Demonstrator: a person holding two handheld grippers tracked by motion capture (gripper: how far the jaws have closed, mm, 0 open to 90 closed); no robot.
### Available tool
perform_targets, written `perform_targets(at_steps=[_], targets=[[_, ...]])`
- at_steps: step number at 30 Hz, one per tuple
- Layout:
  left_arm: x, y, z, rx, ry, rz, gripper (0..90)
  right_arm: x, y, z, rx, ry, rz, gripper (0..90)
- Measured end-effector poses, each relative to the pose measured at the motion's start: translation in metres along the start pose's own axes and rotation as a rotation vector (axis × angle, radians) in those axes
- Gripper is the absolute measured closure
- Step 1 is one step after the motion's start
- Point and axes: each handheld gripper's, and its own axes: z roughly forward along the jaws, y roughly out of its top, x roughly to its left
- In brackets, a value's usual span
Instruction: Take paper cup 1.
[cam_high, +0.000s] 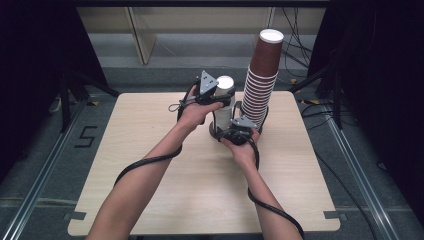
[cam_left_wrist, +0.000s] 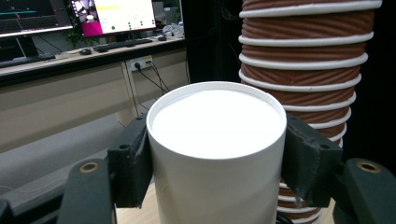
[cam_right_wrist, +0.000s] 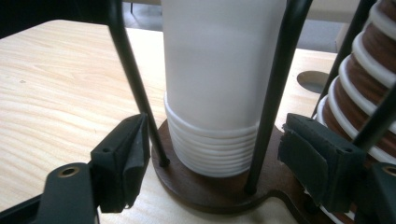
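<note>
An upside-down white paper cup (cam_left_wrist: 217, 140) sits atop a white cup stack (cam_right_wrist: 215, 84) that stands on a brown round base (cam_right_wrist: 205, 193) between thin black rods (cam_right_wrist: 130, 84). My left gripper (cam_high: 223, 96) is shut on that top cup (cam_high: 225, 85), its pads pressing both sides just under the rim. Lower down, my right gripper (cam_right_wrist: 212, 158) is open at the foot of the stack, with its pads (cam_right_wrist: 123, 156) standing clear on either side of the nested rims. In the high view the right gripper (cam_high: 232, 127) is near the base.
A tall stack of brown ribbed cups (cam_high: 262, 85) stands right beside the white one, close to my right jaw (cam_right_wrist: 359, 93). The light wooden table (cam_high: 150, 150) has a round hole (cam_right_wrist: 313, 79) behind the base. Black cables trail from both grippers across the table.
</note>
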Motion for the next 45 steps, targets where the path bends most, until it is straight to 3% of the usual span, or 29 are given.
perform_targets(at_steps=[1,4,7,8,11,15,17,18,20,22,24,25,28,33,34,36,39,41,45], targets=[[0.0,0.001,-0.001,0.003,0.002,0.003,32.8,0.0,-0.001,-0.001,-0.007,-0.003,-0.013,25.3],[0.0,0.004,-0.002,0.008,0.005,0.003,32.8,0.004,-0.003,-0.004,-0.023,-0.018,0.019,25.3],[-0.001,0.009,-0.01,0.01,-0.005,-0.02,32.8,0.004,-0.005,-0.012,-0.029,0.015,-0.02,25.7],[-0.002,0.009,-0.013,0.014,-0.016,-0.026,32.8,0.007,-0.004,-0.019,-0.023,-0.001,0.001,26.3],[-0.001,0.009,-0.021,0.021,-0.021,-0.009,32.9,0.002,-0.003,-0.025,-0.044,0.014,-0.035,27.2],[-0.001,0.004,-0.034,0.019,-0.028,-0.012,32.9,-0.004,0.0,-0.04,-0.053,0.006,-0.045,27.3],[0.001,0.002,-0.041,0.025,-0.026,-0.001,32.9,-0.007,0.0,-0.046,-0.058,0.011,-0.09,27.3],[0.002,0.002,-0.043,0.028,-0.025,-0.002,32.9,-0.006,0.0,-0.051,-0.046,0.002,-0.071,27.3],[0.002,-0.001,-0.05,0.036,-0.024,-0.011,32.8,-0.011,0.0,-0.056,-0.057,0.012,-0.094,27.3],[0.002,-0.002,-0.052,0.039,-0.018,-0.012,32.8,-0.012,0.001,-0.06,-0.039,0.013,-0.085,27.3],[0.001,-0.004,-0.061,0.064,0.0,-0.014,32.9,-0.022,0.004,-0.071,-0.045,0.01,-0.143,27.3],[0.001,-0.004,-0.063,0.057,0.006,-0.001,32.9,-0.022,0.004,-0.074,-0.04,0.012,-0.124,27.3],[-0.001,-0.006,-0.072,0.066,0.005,0.01,32.9,-0.029,0.002,-0.086,-0.027,0.022,-0.139,27.2],[-0.007,-0.015,-0.087,0.08,-0.009,0.002,32.9,-0.038,-0.007,-0.105,-0.017,0.03,-0.14,27.1],[-0.008,-0.017,-0.091,0.086,-0.011,0.009,32.9,-0.042,-0.008,-0.109,-0.03,0.028,-0.166,27.1],[-0.011,-0.022,-0.095,0.099,-0.019,0.019,32.9,-0.043,-0.012,-0.12,-0.037,0.029,-0.146,27.1],[-0.015,-0.028,-0.1,0.11,-0.034,0.026,32.9,-0.047,-0.016,-0.133,-0.064,0.023,-0.17,27.1],[-0.02,-0.036,-0.104,0.13,-0.051,0.035,32.9,-0.045,-0.018,-0.14,-0.083,0.047,-0.134,27.2],[-0.027,-0.044,-0.113,0.166,-0.068,0.053,32.9,-0.04,-0.021,-0.157,-0.135,0.048,-0.175,27.2]])
